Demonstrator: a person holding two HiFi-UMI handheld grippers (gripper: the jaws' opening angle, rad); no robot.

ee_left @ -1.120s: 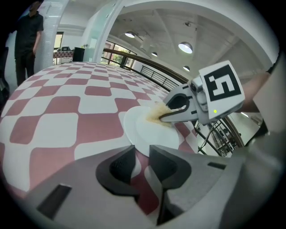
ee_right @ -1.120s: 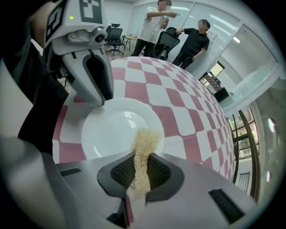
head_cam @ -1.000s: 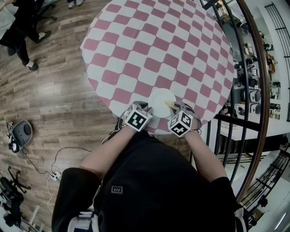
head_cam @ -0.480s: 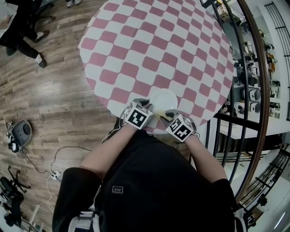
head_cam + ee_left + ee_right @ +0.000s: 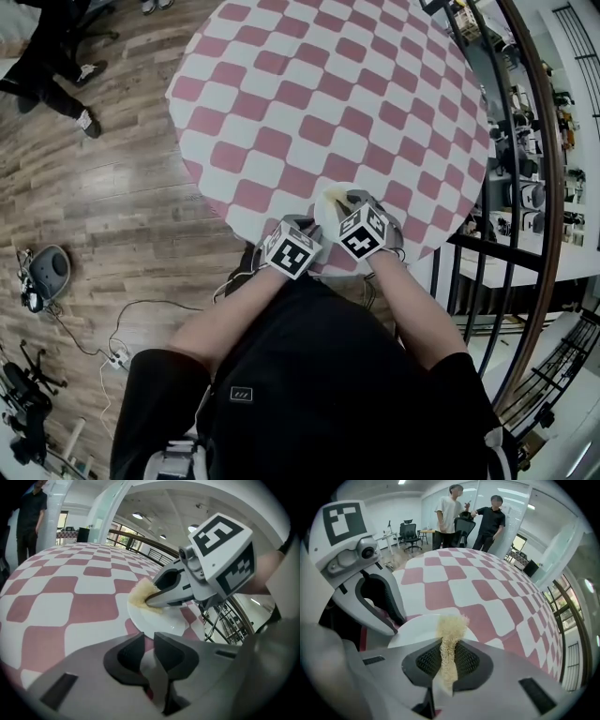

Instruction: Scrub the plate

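Clenched on the near rim of the white plate, the jaws of the left gripper hold it from about 7 o'clock. The right gripper has its jaws clamped on a yellowish fibrous scrubber, whose frayed tip touches the plate's surface; this gripper comes in from roughly 5 o'clock. The plate sits on the pink-and-white checkered bench at its 6 o'clock edge, just before the person, largely hidden by the right gripper in the head view.
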